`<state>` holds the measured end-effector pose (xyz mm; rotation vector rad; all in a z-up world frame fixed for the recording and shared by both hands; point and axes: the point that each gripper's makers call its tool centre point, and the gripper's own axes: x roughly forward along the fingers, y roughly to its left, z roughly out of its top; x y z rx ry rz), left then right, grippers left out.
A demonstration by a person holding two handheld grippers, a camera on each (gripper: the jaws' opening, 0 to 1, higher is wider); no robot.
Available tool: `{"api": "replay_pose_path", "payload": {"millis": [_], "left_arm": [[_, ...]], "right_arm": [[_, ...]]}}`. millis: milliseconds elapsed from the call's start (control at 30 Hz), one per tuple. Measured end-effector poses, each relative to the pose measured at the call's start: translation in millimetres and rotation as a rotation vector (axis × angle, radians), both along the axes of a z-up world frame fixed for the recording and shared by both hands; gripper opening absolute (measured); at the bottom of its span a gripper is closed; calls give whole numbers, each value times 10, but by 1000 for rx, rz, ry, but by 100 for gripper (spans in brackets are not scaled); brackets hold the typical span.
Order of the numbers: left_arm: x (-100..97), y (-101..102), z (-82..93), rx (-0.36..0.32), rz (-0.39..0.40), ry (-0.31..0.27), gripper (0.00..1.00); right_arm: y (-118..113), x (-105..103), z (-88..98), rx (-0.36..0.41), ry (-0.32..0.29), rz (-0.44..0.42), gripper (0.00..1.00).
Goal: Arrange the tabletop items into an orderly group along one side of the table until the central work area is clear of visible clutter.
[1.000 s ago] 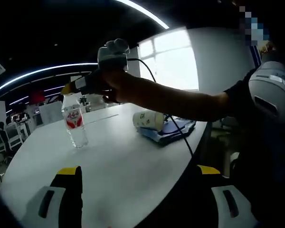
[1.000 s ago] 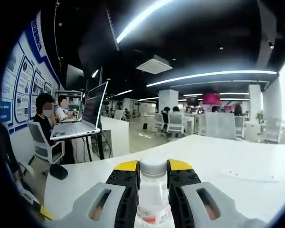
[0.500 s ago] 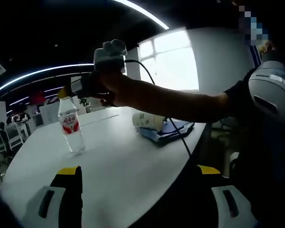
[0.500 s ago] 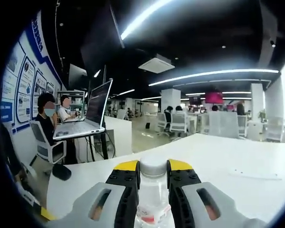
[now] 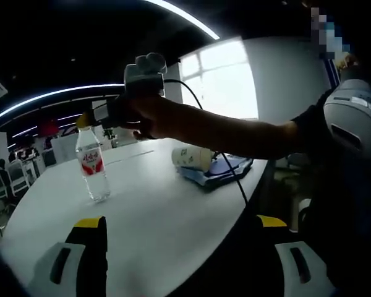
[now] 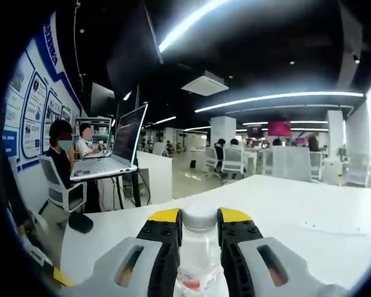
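Note:
A clear water bottle [image 5: 93,168] with a red label stands on the white round table [image 5: 167,216], left of middle in the left gripper view. My right gripper [image 5: 86,117], held by a person's hand, is shut on its neck from the right. In the right gripper view the yellow-tipped jaws [image 6: 200,230] clamp the bottle [image 6: 200,260] just under its white cap. My left gripper [image 5: 182,247] hangs open at the table's near edge, holding nothing. A paper cup [image 5: 191,156] lies on its side on a blue cloth [image 5: 221,171] at the table's right.
The person's arm [image 5: 229,130] and a black cable [image 5: 232,176] cross above the cup and cloth. Beyond the table's far edge a laptop [image 6: 114,158] sits on a stand, with seated people [image 6: 65,154] and office chairs [image 6: 229,162] behind.
The bottle, gripped by my right gripper, has shifted slightly left and nearer on the table since a second ago. The left gripper has stayed still and open.

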<state>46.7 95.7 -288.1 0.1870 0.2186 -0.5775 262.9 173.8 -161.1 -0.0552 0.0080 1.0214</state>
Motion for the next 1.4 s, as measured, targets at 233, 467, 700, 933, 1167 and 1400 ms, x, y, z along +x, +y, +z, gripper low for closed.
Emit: {"api": "replay_pose_path", "payload": {"millis": [233, 467, 700, 933, 1167, 1400], "left_arm": [[-19, 2, 7, 4, 0, -2, 98], [-5, 4, 31, 8, 1, -3, 98], [48, -62, 70, 19, -17, -5, 98], [92, -148, 89, 28, -42, -7, 98], [80, -140, 93, 22, -41, -10, 98], [86, -119, 104, 8, -33, -11, 99]], "right_arm": [[-101, -53, 205, 60, -16, 15, 32], [-462, -166, 459, 113, -33, 42, 34], [-948, -458, 710, 192, -91, 56, 33], [-1328, -694, 799, 193, -157, 56, 35], [-1810, -717, 780, 138, -240, -30, 50], [-2142, -719, 712, 174, -250, -57, 98]]}}
